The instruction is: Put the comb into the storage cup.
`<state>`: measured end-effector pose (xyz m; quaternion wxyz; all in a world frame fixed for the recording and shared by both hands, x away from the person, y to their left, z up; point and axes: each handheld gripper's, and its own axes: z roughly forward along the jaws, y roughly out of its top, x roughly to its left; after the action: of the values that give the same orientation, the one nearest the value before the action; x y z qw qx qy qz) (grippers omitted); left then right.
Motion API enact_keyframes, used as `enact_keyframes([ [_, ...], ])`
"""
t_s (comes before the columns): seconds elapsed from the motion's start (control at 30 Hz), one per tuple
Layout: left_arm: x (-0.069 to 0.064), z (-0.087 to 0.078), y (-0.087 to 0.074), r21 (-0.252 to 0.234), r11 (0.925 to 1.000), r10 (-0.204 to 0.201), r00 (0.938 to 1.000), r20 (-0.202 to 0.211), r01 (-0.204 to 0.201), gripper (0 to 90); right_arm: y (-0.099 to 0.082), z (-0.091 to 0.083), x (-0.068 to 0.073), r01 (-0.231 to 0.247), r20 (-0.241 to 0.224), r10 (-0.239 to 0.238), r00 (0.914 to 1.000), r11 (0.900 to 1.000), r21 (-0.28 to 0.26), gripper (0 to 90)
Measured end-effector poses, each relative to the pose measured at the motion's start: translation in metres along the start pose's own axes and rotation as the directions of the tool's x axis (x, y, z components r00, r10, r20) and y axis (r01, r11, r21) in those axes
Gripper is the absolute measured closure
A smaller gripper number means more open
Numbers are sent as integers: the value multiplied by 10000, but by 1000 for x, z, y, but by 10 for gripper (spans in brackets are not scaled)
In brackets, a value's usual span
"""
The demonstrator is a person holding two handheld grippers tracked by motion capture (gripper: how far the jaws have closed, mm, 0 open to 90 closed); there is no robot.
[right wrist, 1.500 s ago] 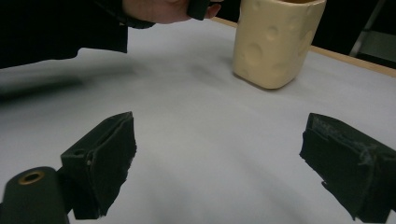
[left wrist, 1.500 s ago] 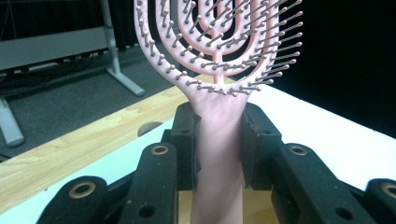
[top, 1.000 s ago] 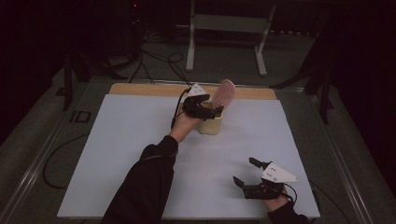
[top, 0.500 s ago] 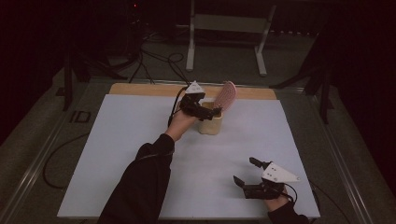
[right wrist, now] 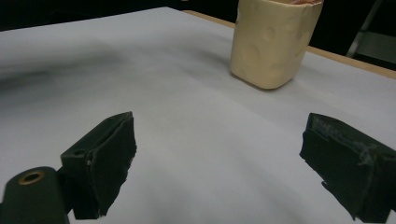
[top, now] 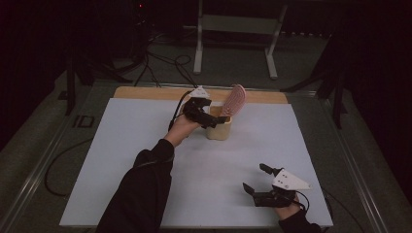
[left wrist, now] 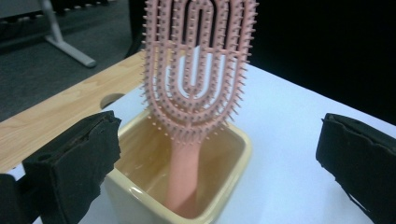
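- Since a second ago the left gripper (top: 210, 118) has drawn back a little from the pink hairbrush (top: 234, 100), and its jaws have just been opening; they now stand wide, with nothing pressed between them.
- The hairbrush stands handle-down in the cream cup (top: 219, 129) near the far edge of the white mat (top: 121, 160), its bristled head leaning out over the rim.
- The right gripper (top: 256, 181) rests near the front right corner, jaws spread wide and empty.
- To finish the release well, I judge the left hand should back straight off, keeping both pads clear of the bristles so the brush is not tipped.
- The left gripper view shows the handle reaching the cup's bottom; the high view hides that.
- The right gripper view shows the cup's dimpled outer wall (right wrist: 273, 44).
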<state>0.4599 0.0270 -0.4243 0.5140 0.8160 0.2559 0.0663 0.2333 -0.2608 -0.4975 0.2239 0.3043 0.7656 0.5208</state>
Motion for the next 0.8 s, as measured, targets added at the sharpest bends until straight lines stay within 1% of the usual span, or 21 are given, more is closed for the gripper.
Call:
enact_keyframes([
  [0.07,-1,-3,0,69,9999,82,9999,77,-83,0,0,0,0,-7,2,7,10000,10000,14,97],
  [0.13,-1,-5,-1,138,9997,188,9998,66,-189,0,0,0,-1,24,30,-24,10000,10000,-11,98],
  [0.33,-2,-13,-3,186,9993,330,9994,122,-332,0,0,0,-1,42,30,-42,10000,10000,-30,98],
  [0.43,-3,-19,-5,166,9992,365,9991,222,-369,0,0,0,-1,92,55,-92,9999,10000,-16,98],
  [0.47,-3,-20,-5,169,9993,315,9990,307,-320,0,0,0,-1,68,49,-68,10000,10000,16,98],
  [0.5,-3,-22,-6,171,9991,394,9989,267,-399,0,0,0,-1,54,56,-54,10000,10000,36,97],
  [0.6,-3,-24,-8,208,9988,444,9983,385,-452,0,0,0,-1,47,48,-47,10000,10000,-23,98],
  [0.63,-4,-28,-10,208,9985,494,9977,454,-504,0,1,0,-1,60,58,-60,10000,10000,-61,98],
  [0.7,-5,-30,-11,229,9983,528,9974,498,-540,0,1,1,-1,122,80,-122,9999,9999,-38,98],
  [0.77,-5,-33,-12,284,9979,562,9975,418,-575,0,1,1,-1,127,88,-127,9999,9999,6,98],
  [0.8,-4,-35,-13,272,9982,518,9974,511,-532,0,1,1,-1,159,120,-159,9998,9999,37,98],
])
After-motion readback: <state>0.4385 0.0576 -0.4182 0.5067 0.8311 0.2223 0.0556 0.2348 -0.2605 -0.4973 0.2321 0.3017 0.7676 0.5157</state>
